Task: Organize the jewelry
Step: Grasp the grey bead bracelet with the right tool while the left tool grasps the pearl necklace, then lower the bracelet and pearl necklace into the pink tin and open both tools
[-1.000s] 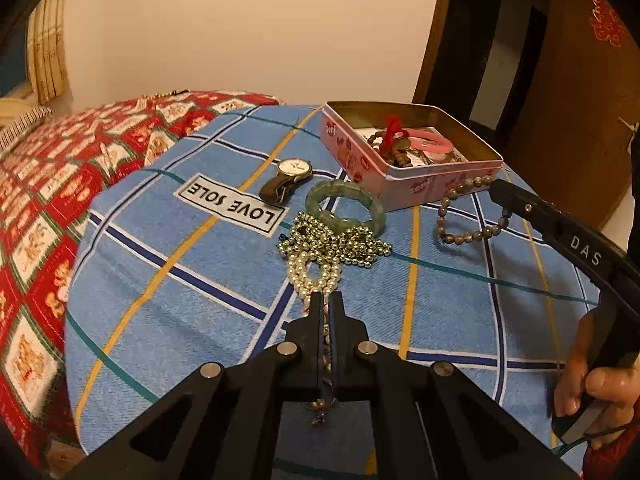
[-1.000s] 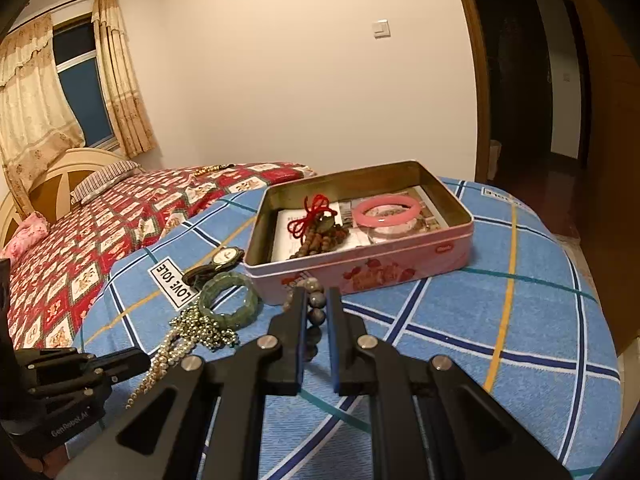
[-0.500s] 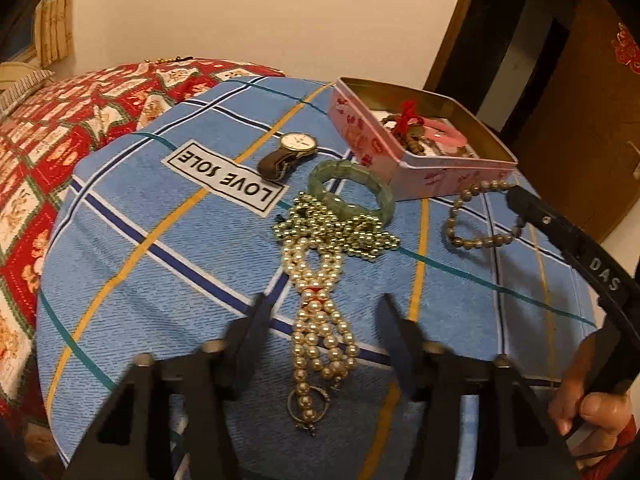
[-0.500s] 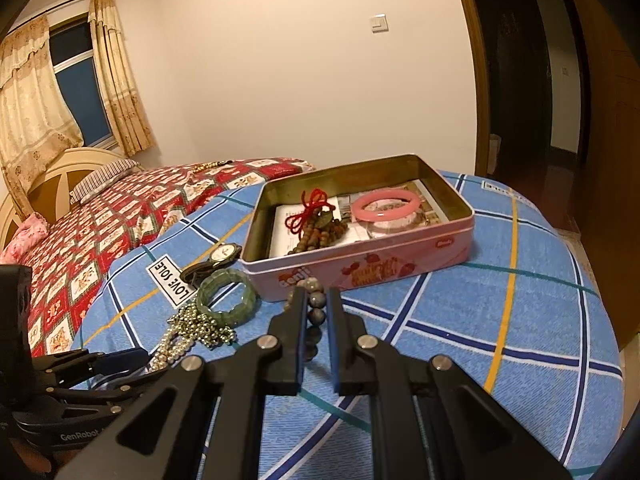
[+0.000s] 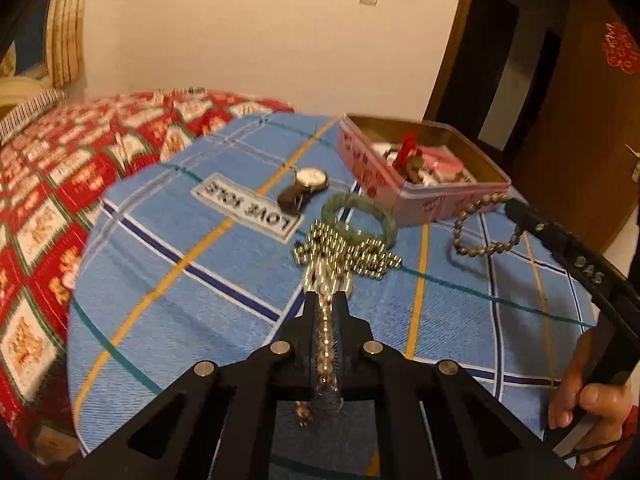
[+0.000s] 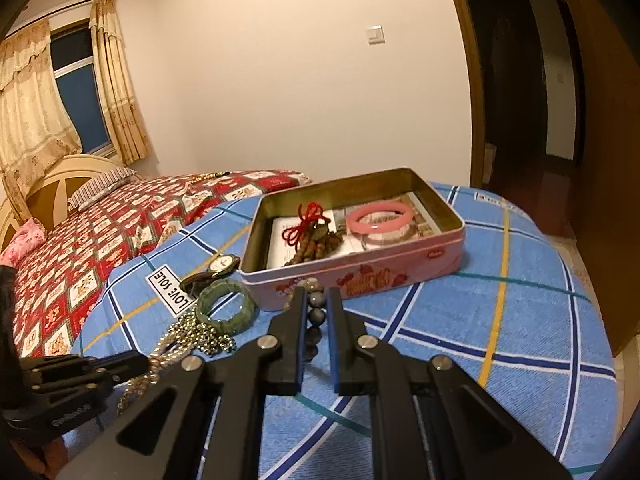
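The left hand-held gripper (image 5: 325, 300) has just snapped closed again and now pinches the pearl necklace (image 5: 326, 336), whose strand runs back between its jaws; the far end lies bunched on the blue checked cloth (image 5: 200, 280), touching the green bangle (image 5: 360, 216). The right hand-held gripper (image 6: 316, 304) is clamped on the dark bead bracelet (image 6: 316, 314), just beside the pink tin (image 6: 400, 272). A watch (image 5: 306, 184) lies near the bangle.
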Available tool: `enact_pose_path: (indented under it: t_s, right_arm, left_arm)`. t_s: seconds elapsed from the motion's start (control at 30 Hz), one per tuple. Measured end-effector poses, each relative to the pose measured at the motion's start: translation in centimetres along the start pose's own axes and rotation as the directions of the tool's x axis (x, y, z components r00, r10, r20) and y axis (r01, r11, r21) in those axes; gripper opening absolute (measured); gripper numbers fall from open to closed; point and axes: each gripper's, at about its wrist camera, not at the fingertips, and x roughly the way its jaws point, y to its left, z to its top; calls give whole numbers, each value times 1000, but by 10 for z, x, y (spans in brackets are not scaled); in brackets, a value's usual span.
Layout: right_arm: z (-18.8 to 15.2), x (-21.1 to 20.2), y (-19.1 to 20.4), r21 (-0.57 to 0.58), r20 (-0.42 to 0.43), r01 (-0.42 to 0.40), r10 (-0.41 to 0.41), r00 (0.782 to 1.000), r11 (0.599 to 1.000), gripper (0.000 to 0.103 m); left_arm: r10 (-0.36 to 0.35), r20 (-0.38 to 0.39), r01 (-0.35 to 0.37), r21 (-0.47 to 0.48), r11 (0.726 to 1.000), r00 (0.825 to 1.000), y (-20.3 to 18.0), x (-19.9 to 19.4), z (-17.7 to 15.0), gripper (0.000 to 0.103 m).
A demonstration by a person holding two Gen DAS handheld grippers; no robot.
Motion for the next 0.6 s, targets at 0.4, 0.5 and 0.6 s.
enact_pose_path:
  t_s: [0.4,0.5,0.6]
  right_arm:
    - [2,-2,-2,9,17,17,-17,1000,1000,12]
    - [3,-10,-3,12,58,26,-26,998,1000,12]
    - [7,-16,-4,19,90,40,-42,995,999,12]
  left_arm:
    - [-52,177,42,60,997,983,-10,-38,17,5]
    - [-75,221,60,74,995,972,-15,-47,25,5]
    - [-97,247,76,92,993,964,-22,-49,38,5]
